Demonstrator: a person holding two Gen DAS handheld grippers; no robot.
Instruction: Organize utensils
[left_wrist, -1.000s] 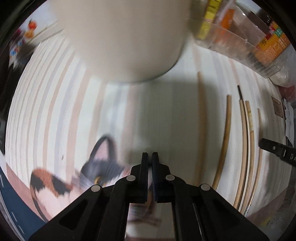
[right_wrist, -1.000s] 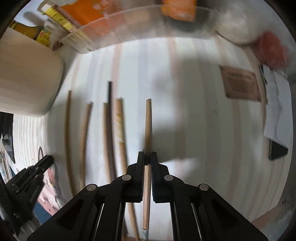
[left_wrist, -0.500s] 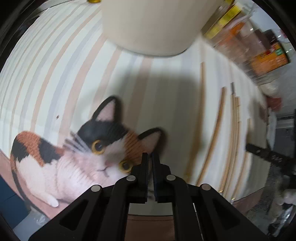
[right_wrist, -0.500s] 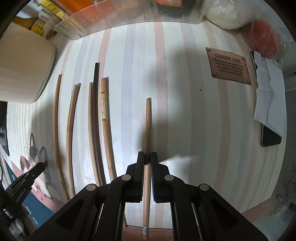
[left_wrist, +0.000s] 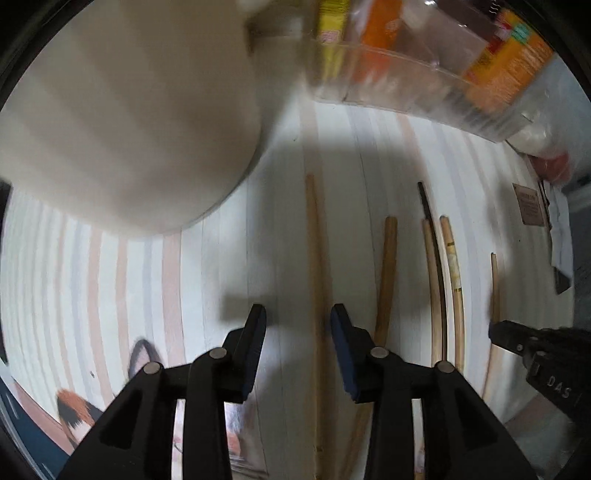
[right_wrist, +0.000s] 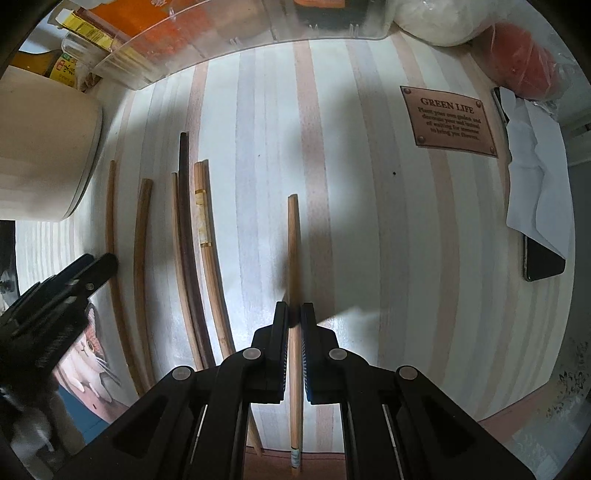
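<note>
Several wooden chopsticks lie side by side on the striped table mat. In the right wrist view my right gripper (right_wrist: 294, 314) is shut on a light wooden chopstick (right_wrist: 293, 240) that lies apart, to the right of the row. My left gripper (left_wrist: 298, 314) points down over the row's left end and its jaws are opening. The leftmost chopstick (left_wrist: 313, 240) lies on the mat below the gap, with neither pad touching it. A thicker chopstick (left_wrist: 388, 266) lies just right of it. Each gripper shows in the other's view: the right gripper (left_wrist: 517, 339) and the left gripper (right_wrist: 74, 280).
A big cream pot (left_wrist: 129, 129) stands at the upper left, close to the row. A clear bin of packets (right_wrist: 221, 33) lines the far edge. A leather tag (right_wrist: 448, 122), white paper (right_wrist: 532, 184) and a phone (right_wrist: 541, 262) lie at the right. A cat picture (right_wrist: 92, 347) is at the near left.
My left gripper swung from over the cat picture back to the leftmost chopstick, and its shut jaws have parted. The right gripper stays still, gripping its chopstick.
</note>
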